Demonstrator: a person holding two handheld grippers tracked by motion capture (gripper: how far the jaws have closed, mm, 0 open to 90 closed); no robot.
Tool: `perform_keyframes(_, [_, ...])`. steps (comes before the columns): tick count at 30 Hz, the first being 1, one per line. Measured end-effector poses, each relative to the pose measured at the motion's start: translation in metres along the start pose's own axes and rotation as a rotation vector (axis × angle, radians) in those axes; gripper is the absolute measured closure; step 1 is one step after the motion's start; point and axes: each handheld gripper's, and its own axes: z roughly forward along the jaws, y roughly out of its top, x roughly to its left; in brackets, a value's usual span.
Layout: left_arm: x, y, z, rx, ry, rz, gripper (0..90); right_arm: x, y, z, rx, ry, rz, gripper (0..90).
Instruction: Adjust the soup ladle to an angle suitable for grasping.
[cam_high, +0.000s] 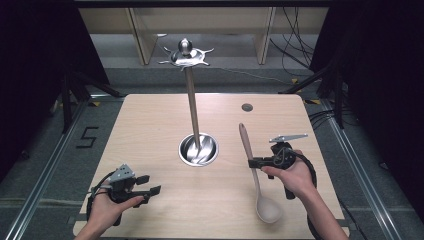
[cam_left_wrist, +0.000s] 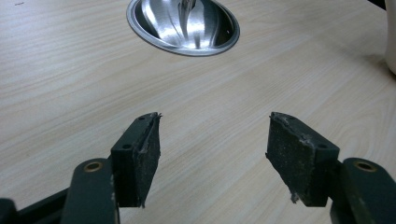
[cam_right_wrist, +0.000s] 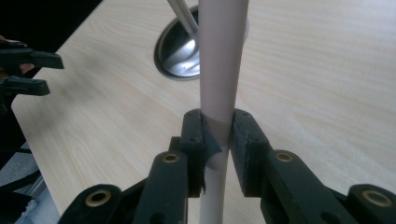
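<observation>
Over the table's right side: right gripper (cam_high: 252, 163) clamps spoon (cam_high: 256, 178) mid-handle for carrying; left gripper (cam_high: 150, 186) rests open, idle.

Pale wooden spoon (cam_high: 252, 167) – clamped mid-handle, bowl nearest
</observation>
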Motion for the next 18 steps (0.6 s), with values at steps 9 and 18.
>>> perform_keyframes(9, [-0.003,0.004,-0.003,-0.034,-0.015,0.037,34.0,0.008,-0.017,-0.022,-0.216,0.026,-0.185,76.4])
perform_keyframes(18, [-0.011,0.016,-0.002,-0.13,-0.024,0.08,33.3,0.011,-0.023,-0.033,-0.348,-0.016,-0.304,76.4])
